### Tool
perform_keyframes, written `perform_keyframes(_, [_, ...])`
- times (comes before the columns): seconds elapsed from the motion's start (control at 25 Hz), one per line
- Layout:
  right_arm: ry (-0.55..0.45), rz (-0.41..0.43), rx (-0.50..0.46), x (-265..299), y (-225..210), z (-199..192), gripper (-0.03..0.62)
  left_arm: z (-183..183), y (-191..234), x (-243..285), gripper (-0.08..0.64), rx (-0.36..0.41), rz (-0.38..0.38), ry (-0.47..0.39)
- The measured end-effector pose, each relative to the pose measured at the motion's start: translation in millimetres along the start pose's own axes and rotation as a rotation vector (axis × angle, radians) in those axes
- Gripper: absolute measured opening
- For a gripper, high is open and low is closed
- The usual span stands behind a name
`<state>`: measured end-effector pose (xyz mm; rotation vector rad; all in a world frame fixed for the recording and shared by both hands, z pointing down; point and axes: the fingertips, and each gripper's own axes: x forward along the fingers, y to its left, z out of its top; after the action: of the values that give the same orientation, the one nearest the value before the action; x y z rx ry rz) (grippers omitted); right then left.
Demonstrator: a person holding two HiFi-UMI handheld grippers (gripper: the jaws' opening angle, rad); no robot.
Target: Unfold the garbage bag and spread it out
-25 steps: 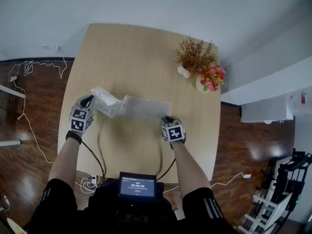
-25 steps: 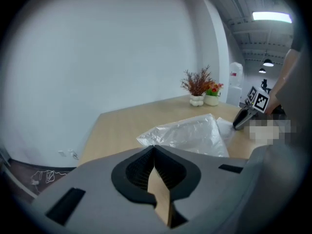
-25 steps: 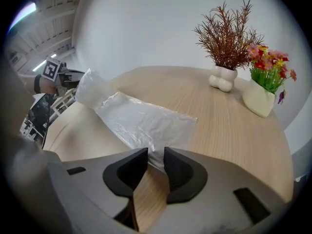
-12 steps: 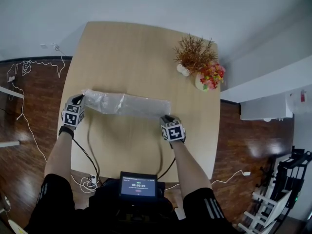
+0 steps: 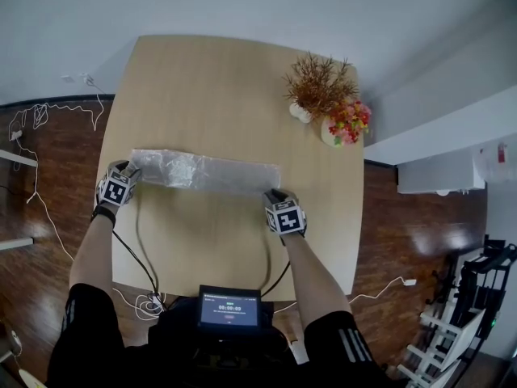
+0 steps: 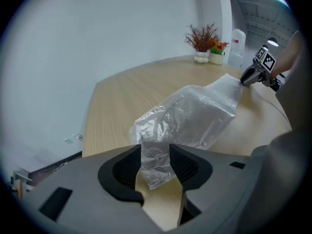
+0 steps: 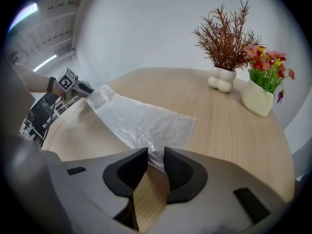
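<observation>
as the garbage bag [image 5: 206, 170] spans wooden table [image 5: 226, 79], left claw [image 6: 155, 161] just opened around it, right claw [image 7: 155, 161] released.

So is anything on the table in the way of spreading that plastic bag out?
Nothing visible is. The bag lies stretched out on bare table; the dried plant and flower vase stand at the far right corner, clear of it.

1. Garbage bag [image 5: 206, 171]: lies flat on the tabletop [image 5: 218, 87], running left to right across its middle.
2. Plant vase [image 5: 301, 113]: on the tabletop, behind the bag's right end, well apart from it.
3. Flower pot [image 5: 332, 137]: just right of the vase, near the tabletop's right edge.
</observation>
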<state>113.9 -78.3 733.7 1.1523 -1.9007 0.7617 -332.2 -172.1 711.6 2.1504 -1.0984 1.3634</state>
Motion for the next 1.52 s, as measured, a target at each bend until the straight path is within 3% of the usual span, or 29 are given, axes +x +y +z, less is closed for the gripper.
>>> perform_keyframes(0.2, [-0.001, 0.0, -0.005, 0, 0, -1, 0.129, 0, 8, -1, 0.21, -0.01, 0.012, 0.007])
perform_keyframes(0.52, [-0.005, -0.005, 0.004, 0, -1, -2, 0.129, -5, 17, 1, 0.215, 0.064, 0.04, 0.068])
perform_keyframes(0.68, [-0.006, -0.006, 0.001, 1, -1, -2, 0.129, 22, 18, -10, 0.215, 0.092, 0.074, -0.015])
perform_keyframes(0.8, [-0.013, -0.004, -0.003, 1, 0, -1, 0.129, 69, 0, -28, 0.215, 0.122, 0.07, -0.132])
perform_keyframes(0.96, [-0.018, -0.004, 0.002, 0, 1, -1, 0.129, 139, -53, -37, 0.209, 0.195, -0.008, -0.291])
perform_keyframes(1.08, [-0.014, -0.013, 0.007, 1, -1, -3, 0.129, 176, -101, -28, 0.209, 0.242, -0.099, -0.352])
perform_keyframes(1.2, [-0.035, -0.007, 0.017, -4, 3, 6, 0.129, 194, -146, -8, 0.21, 0.284, -0.188, -0.348])
perform_keyframes(1.4, [-0.034, -0.004, 0.018, 0, 2, 0, 0.127, 199, -215, 25, 0.208, 0.388, -0.297, -0.267])
perform_keyframes(1.52, [-0.033, 0.006, 0.027, 0, 1, -2, 0.127, 200, -247, 42, 0.154, 0.461, -0.337, -0.222])
